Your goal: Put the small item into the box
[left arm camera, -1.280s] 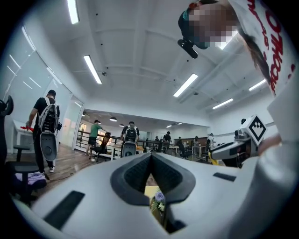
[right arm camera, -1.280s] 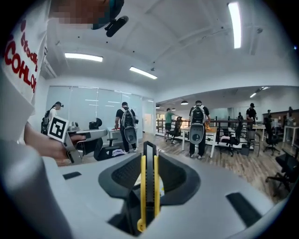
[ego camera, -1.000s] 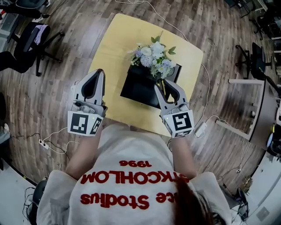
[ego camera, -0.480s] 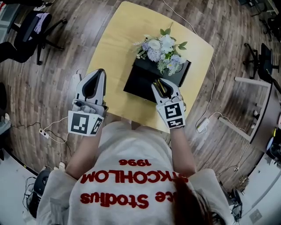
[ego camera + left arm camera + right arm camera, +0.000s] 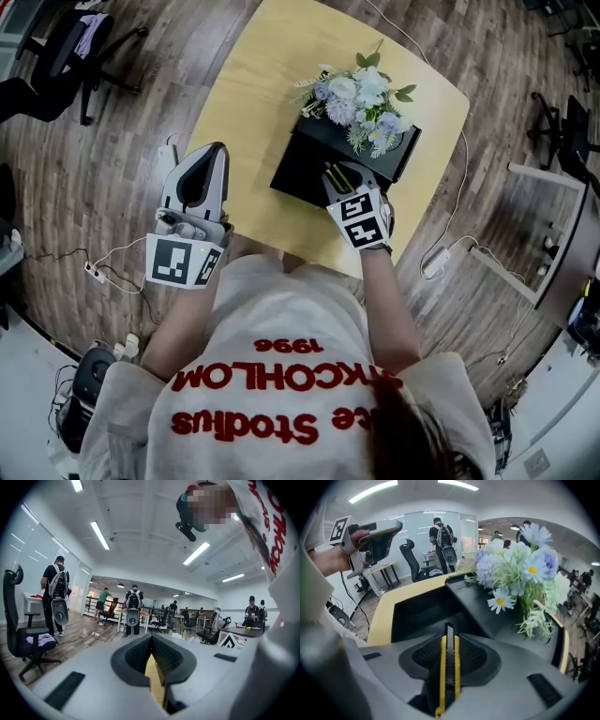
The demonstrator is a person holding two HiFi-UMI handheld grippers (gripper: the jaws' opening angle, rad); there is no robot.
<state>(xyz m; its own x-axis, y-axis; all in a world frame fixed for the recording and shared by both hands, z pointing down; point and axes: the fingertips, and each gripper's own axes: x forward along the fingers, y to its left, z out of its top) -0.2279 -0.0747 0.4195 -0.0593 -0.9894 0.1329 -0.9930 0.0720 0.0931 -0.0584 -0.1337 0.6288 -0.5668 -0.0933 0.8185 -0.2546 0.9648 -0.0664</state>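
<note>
Down toward the black box (image 5: pixel 298 171) went the right gripper (image 5: pixel 336 172) since a second before, and it tipped more steeply. Its jaws squeezed the yellow and black utility knife (image 5: pixel 448 665), which hung just over the open box, not yet inside. Lowering it in and letting go were left. The left gripper (image 5: pixel 208 152) waited well left of the box, jaws pressed together on nothing.

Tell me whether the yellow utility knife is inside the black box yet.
Out: the yellow utility knife is clamped in the right claw, pointed at the open black box.
</note>
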